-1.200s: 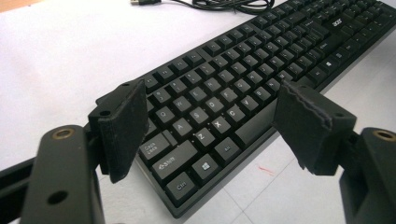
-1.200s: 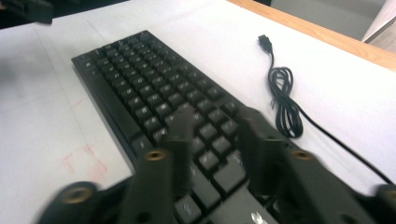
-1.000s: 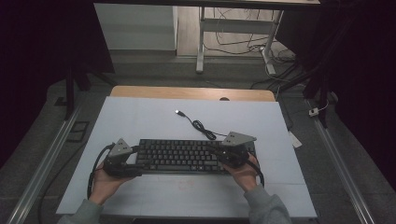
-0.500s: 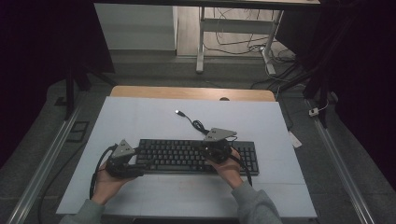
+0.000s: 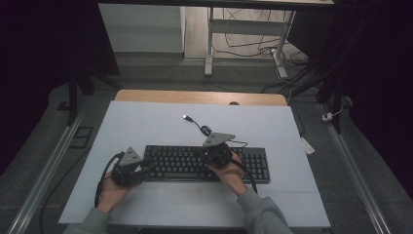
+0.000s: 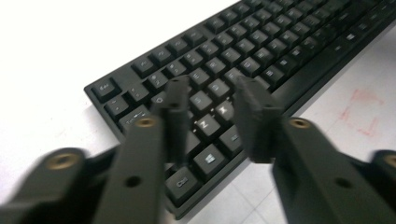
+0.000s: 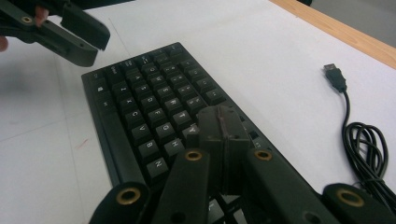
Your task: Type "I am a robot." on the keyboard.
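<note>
Right hand-held gripper [image 5: 217, 155] now mid-keyboard [image 5: 253, 163], jaws closed, over keys.

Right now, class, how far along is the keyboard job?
Done: the keyboard lies flat on the table, its cable unplugged. In hand: the right hand-held gripper, jaws closed, is over the middle keys; the left hand-held gripper, jaws open, hovers over the left-end keys. Left: what follows can't be told.
</note>
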Demonstrator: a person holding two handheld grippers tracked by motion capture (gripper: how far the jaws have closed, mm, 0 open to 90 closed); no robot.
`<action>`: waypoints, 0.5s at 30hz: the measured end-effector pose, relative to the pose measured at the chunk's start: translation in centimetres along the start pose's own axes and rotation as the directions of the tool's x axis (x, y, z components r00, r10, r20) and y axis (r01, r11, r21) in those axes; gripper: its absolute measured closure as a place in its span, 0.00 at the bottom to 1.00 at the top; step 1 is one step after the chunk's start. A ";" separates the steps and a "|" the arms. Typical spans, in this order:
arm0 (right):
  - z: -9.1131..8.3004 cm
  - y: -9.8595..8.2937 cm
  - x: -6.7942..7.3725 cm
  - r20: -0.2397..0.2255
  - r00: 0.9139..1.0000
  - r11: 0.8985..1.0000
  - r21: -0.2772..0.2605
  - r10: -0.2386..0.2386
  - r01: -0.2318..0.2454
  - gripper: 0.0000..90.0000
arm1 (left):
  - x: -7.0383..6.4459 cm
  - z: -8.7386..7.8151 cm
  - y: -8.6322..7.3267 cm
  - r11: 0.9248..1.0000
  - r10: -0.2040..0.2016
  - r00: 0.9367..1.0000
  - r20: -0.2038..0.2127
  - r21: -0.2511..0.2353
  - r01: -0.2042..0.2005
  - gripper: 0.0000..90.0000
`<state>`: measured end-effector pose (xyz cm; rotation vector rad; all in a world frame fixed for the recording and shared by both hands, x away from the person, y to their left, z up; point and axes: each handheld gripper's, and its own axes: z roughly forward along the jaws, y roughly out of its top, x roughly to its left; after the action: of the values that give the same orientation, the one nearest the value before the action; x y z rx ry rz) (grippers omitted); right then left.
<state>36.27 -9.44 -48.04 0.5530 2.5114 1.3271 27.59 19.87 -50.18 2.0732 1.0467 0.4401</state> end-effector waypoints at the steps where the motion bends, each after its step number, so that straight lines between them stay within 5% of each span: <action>1: 0.2 0.0 0.0 -0.002 1.000 1.000 0.001 -0.001 0.001 1.00 | 0.1 0.1 0.0 1.000 -0.001 1.000 0.000 0.011 0.001 0.87; 4: 0.6 0.1 0.0 -0.005 1.000 1.000 0.005 -0.004 0.004 1.00 | 0.3 0.4 -0.2 0.999 -0.005 1.000 0.002 0.036 0.005 0.98; 15: 1.6 -0.3 -0.3 -0.009 1.000 1.000 0.027 -0.001 0.001 1.00 | 0.6 1.5 -0.6 0.994 0.023 0.998 -0.062 0.105 -0.017 0.99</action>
<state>37.06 -8.55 -49.10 0.5524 2.5403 1.2998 28.51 19.91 -51.63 2.1766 1.1082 0.4727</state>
